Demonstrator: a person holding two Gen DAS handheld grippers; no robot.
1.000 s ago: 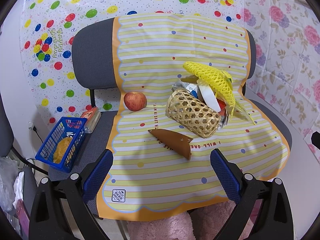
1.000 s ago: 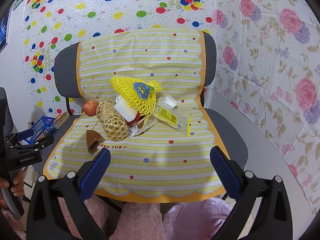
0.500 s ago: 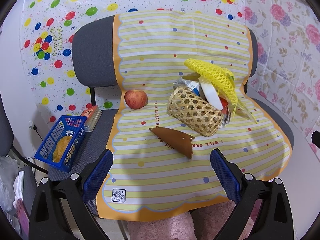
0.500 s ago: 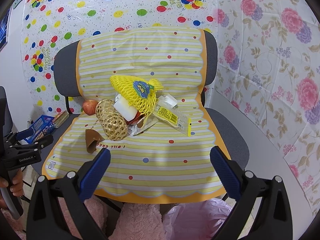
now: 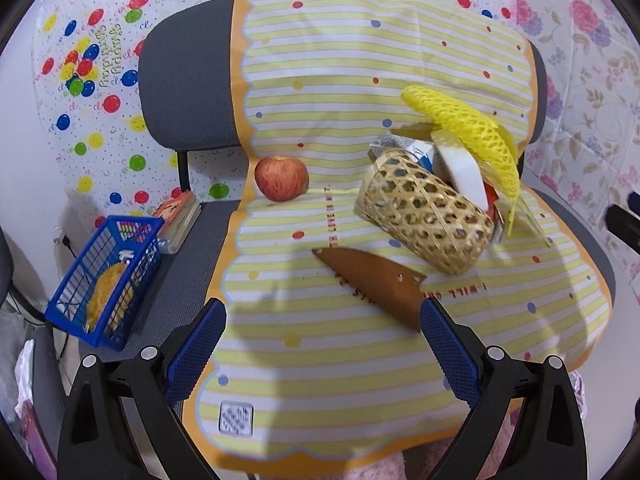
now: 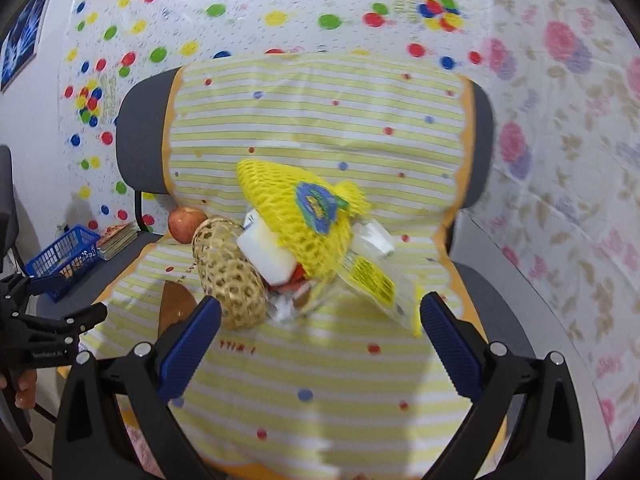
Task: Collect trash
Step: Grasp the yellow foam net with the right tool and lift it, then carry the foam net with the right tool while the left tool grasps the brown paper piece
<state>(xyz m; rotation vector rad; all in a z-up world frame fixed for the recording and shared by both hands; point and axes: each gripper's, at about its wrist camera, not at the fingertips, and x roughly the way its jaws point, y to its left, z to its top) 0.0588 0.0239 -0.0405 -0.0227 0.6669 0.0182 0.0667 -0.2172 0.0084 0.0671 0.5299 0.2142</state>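
The left hand-held gripper (image 5: 322, 320) hangs wide open and empty over the front of the striped cloth (image 5: 320, 380) on the chair seat. Its right pad (image 5: 448, 350) sits just beside the wide end of a brown leather piece (image 5: 376, 288), without a clear touch. Beyond that lies the tipped woven basket (image 5: 424, 224), trash spilling from its mouth under a yellow foam net (image 5: 468, 136). Ahead to the left sits an apple (image 5: 281, 178).

The right hand-held gripper (image 6: 320, 316) is also spread wide, holding nothing, with the trash pile just ahead between its fingers: a clear wrapper with a yellow label (image 6: 372, 280), its print too small to read. The cloth's writing reads partly "I WILL".
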